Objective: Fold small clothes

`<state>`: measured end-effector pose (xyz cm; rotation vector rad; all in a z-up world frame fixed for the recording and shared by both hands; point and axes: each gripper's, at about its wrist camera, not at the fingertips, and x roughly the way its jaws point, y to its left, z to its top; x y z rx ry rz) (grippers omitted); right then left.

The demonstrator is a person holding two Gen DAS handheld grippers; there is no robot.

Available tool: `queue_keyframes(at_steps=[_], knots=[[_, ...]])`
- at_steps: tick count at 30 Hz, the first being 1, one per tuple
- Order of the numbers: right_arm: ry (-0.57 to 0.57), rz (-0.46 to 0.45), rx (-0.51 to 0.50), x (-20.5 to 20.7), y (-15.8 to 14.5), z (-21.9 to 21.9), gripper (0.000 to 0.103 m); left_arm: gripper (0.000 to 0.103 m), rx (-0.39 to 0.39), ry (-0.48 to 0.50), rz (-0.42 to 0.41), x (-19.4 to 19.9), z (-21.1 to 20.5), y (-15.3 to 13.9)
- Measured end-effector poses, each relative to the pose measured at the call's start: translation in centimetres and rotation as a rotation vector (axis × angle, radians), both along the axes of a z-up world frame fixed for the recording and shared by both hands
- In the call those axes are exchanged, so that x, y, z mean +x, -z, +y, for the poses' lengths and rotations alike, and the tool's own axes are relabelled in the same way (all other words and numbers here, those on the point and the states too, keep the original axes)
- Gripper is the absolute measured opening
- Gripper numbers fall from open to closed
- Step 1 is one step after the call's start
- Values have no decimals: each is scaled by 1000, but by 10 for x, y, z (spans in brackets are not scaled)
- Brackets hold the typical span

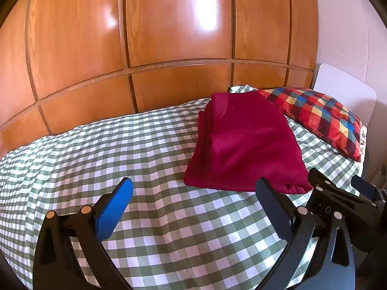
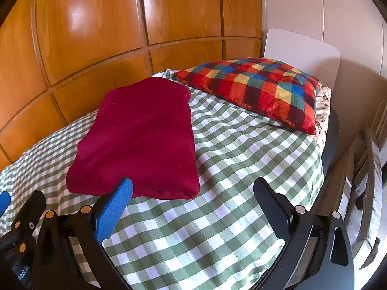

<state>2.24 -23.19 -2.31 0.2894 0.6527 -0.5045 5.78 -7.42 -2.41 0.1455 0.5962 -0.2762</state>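
a: where is the garment lying?

b: the red garment (image 1: 244,145) is lying folded on the bed (image 1: 157,217), just beside the pillow (image 1: 319,118), near the wooden wall (image 1: 169,36).

a: and the tools?

b: the left tool (image 1: 193,193) is hovering over the bedcover with its jaws spread wide, holding nothing. the right tool (image 2: 192,191) is gaping too, empty, its blue finger (image 2: 113,207) near the garment's front edge.

a: what is looking wise next?

b: i am judging the fold nearly finished. pinching both near corners together and folding evenly should be keeping the edges lined up.
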Motion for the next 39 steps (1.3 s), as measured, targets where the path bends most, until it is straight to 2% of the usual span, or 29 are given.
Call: queue_keyframes(at_steps=[39], knots=[[-30, 0, 0, -1, 2, 5, 99, 101, -9, -5, 8, -3, 6, -3]])
